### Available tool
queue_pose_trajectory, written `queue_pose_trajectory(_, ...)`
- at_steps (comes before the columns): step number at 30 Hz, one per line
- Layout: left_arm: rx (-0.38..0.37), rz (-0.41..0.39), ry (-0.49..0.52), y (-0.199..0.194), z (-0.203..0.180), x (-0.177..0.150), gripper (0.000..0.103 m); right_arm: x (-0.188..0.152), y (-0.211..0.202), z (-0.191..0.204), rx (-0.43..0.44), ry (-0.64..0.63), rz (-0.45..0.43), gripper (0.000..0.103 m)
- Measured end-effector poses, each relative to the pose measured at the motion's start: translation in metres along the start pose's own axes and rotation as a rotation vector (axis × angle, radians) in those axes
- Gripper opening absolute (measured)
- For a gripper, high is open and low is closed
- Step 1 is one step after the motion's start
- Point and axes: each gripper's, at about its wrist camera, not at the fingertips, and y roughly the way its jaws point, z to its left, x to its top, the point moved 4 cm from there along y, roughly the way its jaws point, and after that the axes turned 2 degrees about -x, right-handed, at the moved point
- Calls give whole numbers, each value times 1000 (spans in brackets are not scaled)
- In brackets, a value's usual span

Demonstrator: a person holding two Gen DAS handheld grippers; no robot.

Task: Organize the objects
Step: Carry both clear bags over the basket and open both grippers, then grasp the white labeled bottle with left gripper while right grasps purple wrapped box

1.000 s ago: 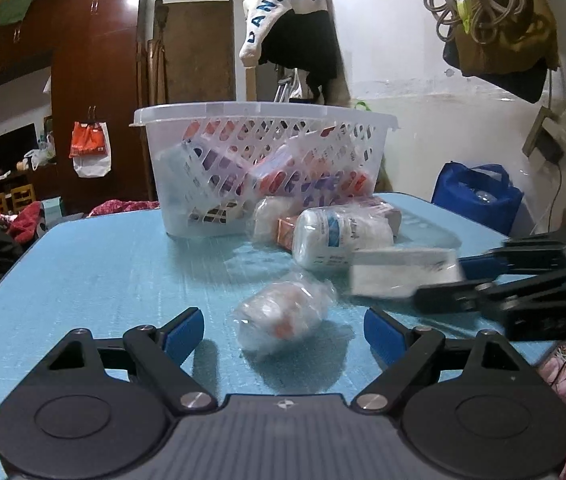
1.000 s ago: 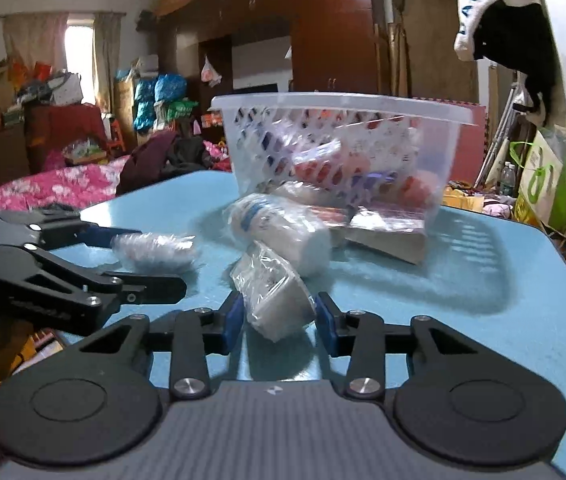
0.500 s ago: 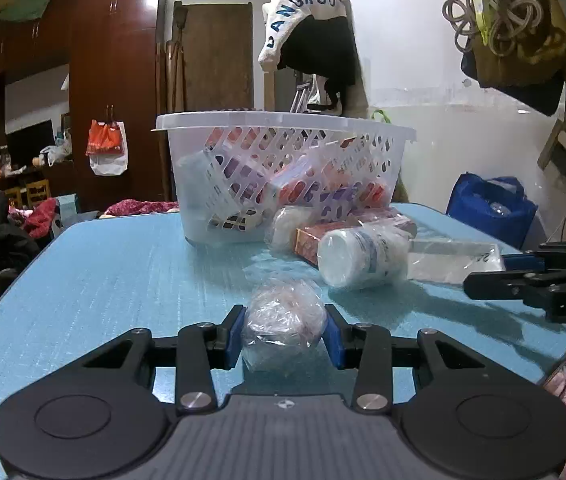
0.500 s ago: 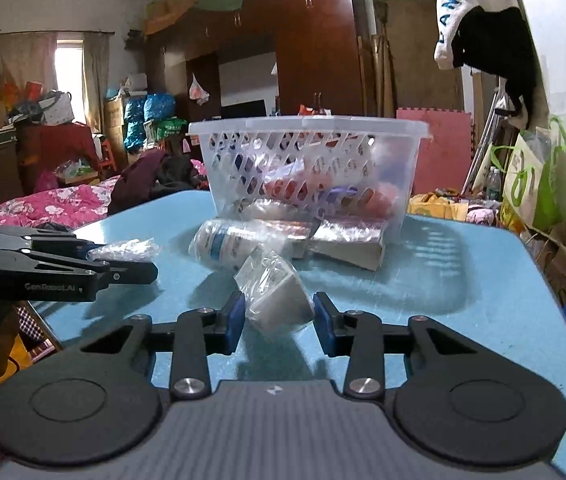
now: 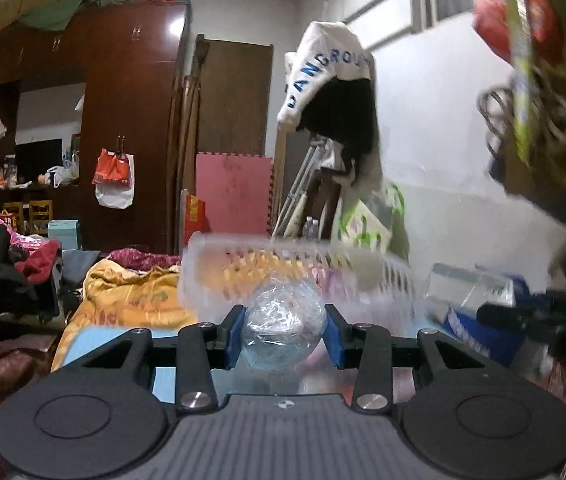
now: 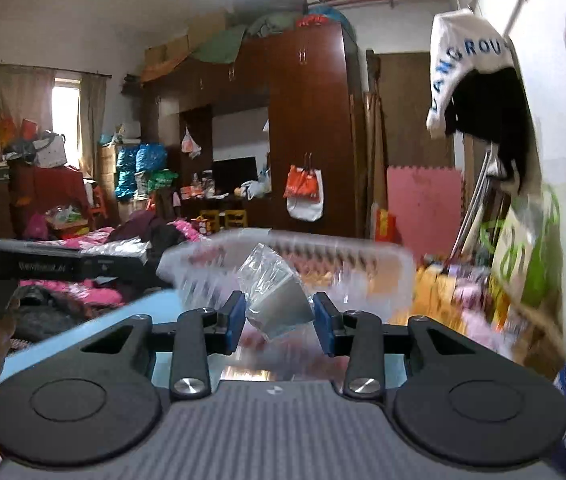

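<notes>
My left gripper [image 5: 285, 334] is shut on a round bundle wrapped in clear plastic [image 5: 283, 326], lifted off the table. My right gripper [image 6: 279, 314] is shut on a small boxy packet in a clear plastic bag [image 6: 277, 296], also lifted. The white slatted basket [image 5: 383, 276], holding several packets, lies just ahead and below both grippers, blurred; it shows as the basket [image 6: 363, 256] in the right wrist view. The right gripper with its packet [image 5: 471, 288] appears at the right of the left wrist view. The left gripper's arm [image 6: 55, 266] crosses the left of the right wrist view.
The light blue table [image 6: 95, 332] shows only at its near edge [image 5: 163, 380]. A blue bag [image 5: 479, 340] sits at the right by the white wall. A cluttered bed [image 5: 11, 280], a dark wardrobe [image 6: 307, 128] and a pink foam mat [image 6: 423, 200] stand behind.
The left gripper closed on the plastic-wrapped bundle. Both grippers then rose from the table with their packets, so the basket now sits low in both views.
</notes>
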Motion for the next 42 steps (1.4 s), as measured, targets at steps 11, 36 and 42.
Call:
queue_pose_trajectory(11, 137, 138, -92, 119, 13, 43, 86, 35, 103, 6, -76, -117, 112, 87)
queue_pose_trajectory(36, 109, 276, 172, 49, -104, -100, 65, -66, 72, -55, -48, 191, 291, 103)
queue_pose_trajectory(42, 85, 271, 90, 35, -70, -100, 61, -84, 91, -45, -85, 165, 367, 103)
